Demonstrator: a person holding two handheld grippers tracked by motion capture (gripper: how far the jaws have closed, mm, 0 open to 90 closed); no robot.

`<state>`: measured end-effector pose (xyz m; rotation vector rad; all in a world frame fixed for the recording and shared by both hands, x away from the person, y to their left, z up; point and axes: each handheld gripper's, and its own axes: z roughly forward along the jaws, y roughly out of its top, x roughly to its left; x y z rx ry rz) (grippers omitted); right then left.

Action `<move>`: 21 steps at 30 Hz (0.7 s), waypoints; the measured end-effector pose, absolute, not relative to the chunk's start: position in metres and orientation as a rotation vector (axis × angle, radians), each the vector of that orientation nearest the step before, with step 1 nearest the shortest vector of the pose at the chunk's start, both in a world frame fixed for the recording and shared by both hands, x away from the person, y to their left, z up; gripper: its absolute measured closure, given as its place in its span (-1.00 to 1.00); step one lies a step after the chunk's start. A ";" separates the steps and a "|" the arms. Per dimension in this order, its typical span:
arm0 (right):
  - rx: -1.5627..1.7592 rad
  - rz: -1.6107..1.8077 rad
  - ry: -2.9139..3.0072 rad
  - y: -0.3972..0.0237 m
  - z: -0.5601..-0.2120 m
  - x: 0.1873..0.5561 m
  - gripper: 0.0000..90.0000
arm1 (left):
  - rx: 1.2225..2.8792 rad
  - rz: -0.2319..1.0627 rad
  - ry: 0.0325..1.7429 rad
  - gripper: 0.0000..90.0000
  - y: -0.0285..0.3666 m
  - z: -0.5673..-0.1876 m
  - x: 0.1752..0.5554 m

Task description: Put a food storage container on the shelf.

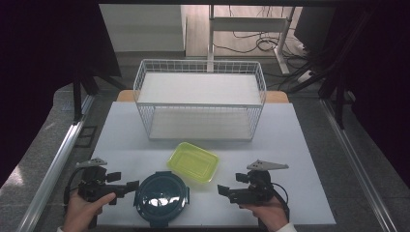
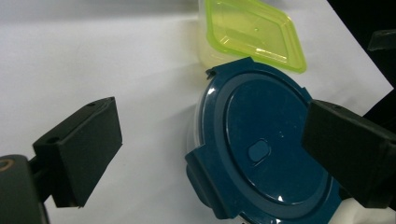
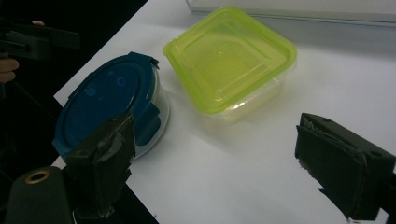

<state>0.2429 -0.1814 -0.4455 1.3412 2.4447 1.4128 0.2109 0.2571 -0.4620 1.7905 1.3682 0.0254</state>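
My left gripper [image 1: 131, 186] rests on the table [image 1: 300, 159] just left of the round blue container [image 1: 161, 198], my chosen landmark; its fingers [image 2: 79, 149] are released and spread wide, one beside the container's rim and one above its lid, neither pressing on it. The container stands near the table's front edge. The green-lidded container [image 1: 193, 162] sits just behind it and to its right, almost touching it. My right gripper [image 1: 221, 190] lies to the right of the blue container, apart from it, fingers [image 3: 107, 154] released and grasping nothing. The wire basket [image 1: 200, 99] stands well behind.
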 end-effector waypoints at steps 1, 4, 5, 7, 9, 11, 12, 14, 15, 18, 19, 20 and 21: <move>1.344 1.412 2.449 -0.180 -0.446 0.243 -0.71 | 1.792 0.025 1.368 -0.88 0.257 -0.462 0.210; 1.351 1.415 2.449 -0.173 -0.447 0.243 -0.71 | 1.787 0.029 1.367 -0.87 0.257 -0.461 0.209; 1.354 1.414 2.447 -0.171 -0.448 0.243 -0.71 | 1.787 0.032 1.365 -0.87 0.257 -0.461 0.209; 1.349 1.409 2.449 -0.167 -0.450 0.242 -0.69 | 1.778 0.033 1.366 -0.86 0.257 -0.462 0.208; 1.348 1.410 2.441 -0.162 -0.452 0.241 -0.67 | 1.774 0.035 1.360 -0.81 0.255 -0.463 0.207; 1.345 1.414 2.456 -0.158 -0.454 0.242 -0.67 | 1.768 0.040 1.356 -0.77 0.255 -0.464 0.206; 1.345 1.417 2.468 -0.155 -0.455 0.242 -0.67 | 1.768 0.035 1.354 -0.73 0.255 -0.464 0.206; 1.335 1.410 2.487 -0.151 -0.456 0.242 -0.68 | 1.770 0.030 1.354 -0.71 0.256 -0.465 0.206; 1.331 1.414 2.493 -0.149 -0.457 0.242 -0.68 | 1.767 0.034 1.355 -0.71 0.257 -0.464 0.206; 1.330 1.408 2.521 -0.140 -0.458 0.240 -0.68 | 1.758 0.046 1.345 -0.68 0.258 -0.464 0.203; 1.330 1.394 2.534 -0.137 -0.459 0.239 -0.69 | 1.759 0.047 1.342 -0.66 0.257 -0.465 0.201; 1.328 1.389 2.546 -0.133 -0.460 0.239 -0.69 | 1.762 0.038 1.341 -0.66 0.257 -0.465 0.201; 1.323 1.375 2.566 -0.128 -0.462 0.238 -0.69 | 1.766 0.026 1.340 -0.67 0.256 -0.466 0.200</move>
